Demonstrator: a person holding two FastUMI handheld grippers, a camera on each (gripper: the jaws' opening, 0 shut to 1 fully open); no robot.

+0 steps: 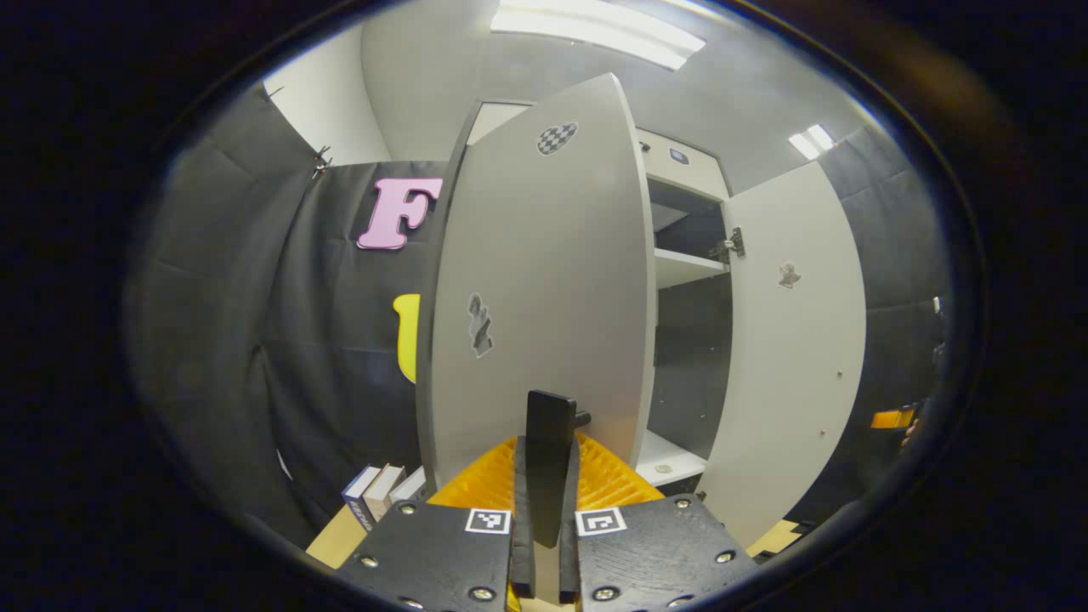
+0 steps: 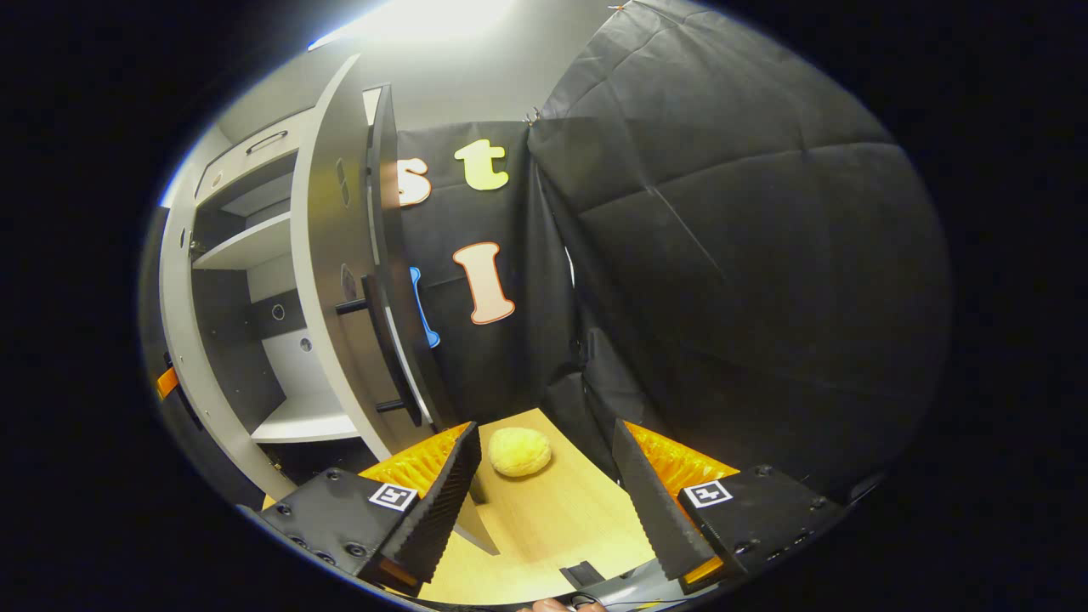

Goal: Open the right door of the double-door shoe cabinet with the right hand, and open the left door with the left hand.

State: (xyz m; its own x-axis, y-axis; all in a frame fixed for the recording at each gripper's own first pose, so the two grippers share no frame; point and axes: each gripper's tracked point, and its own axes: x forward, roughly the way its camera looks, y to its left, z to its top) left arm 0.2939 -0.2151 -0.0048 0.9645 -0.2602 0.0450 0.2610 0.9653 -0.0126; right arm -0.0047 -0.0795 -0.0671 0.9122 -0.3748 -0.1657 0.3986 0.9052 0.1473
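The shoe cabinet stands on the worktop with both doors swung out, so I judge the task nearly done and the step in hand is finishing the left door's swing. Beside the cabinet's open shelves, the left door is the nearest big thing to my left tool, and its outer face is turned toward me. On the far side of the shelves the right door hangs wide open. In the right gripper view that right door shows edge-on, just beside my right tool.

My left tool is pinching the left door's handle, fingers pressed together on the dark bar. To do this well I would follow the hinge's arc, not pull straight out, and keep the pinch square on the bar so it does not twist or slip.

My right tool is spread wide and holds nothing, its handle let go. A small yellow bun lies on the worktop near the right door; I would keep clear of it. A few books stand near the left door's foot.
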